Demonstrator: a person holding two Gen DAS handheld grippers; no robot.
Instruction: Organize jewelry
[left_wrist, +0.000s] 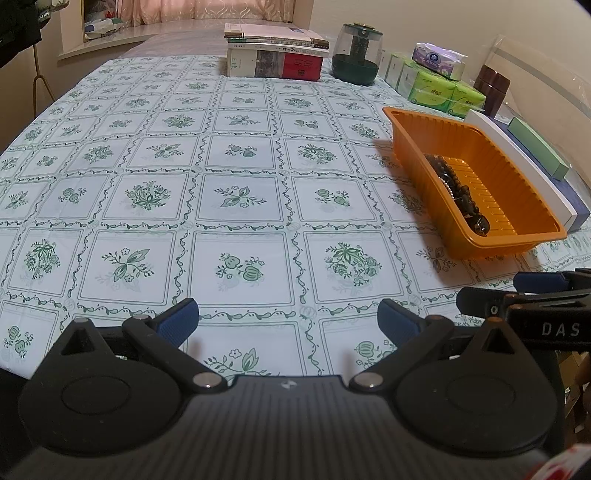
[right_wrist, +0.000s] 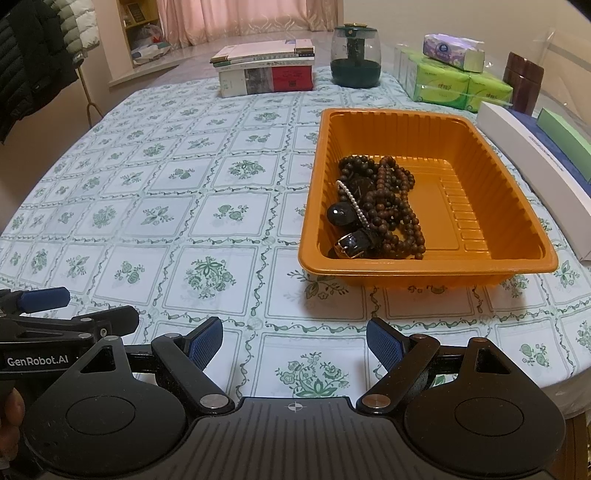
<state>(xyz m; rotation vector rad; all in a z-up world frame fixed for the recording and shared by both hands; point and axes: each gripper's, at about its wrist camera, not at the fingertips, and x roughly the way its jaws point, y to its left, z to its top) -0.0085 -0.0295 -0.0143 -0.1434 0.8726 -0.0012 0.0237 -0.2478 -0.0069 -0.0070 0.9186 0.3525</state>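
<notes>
orange ribbed plastic tray sits ahead and to the right of our right gripper, on the white tablecloth with green flower squares. piled against the tray's left wall we see dark brown wooden bead strands, a thin string of small white pearls, a glossy black round bead and a dark strap with a gold buckle, all touching one another. the right half of the tray floor is bare.

our right gripper hangs low over the cloth with its blue pads spread wide and nothing between them. our left gripper is likewise wide open and empty, just to the left of the right one; from its camera the tray lies well ahead and to the right.

far beyond both claws, near the table's back edge, we see a stack of books, a dark green jar with a clear dome, green and purple tissue packs and a brown cylindrical container. a long white box lies just right of the tray.
</notes>
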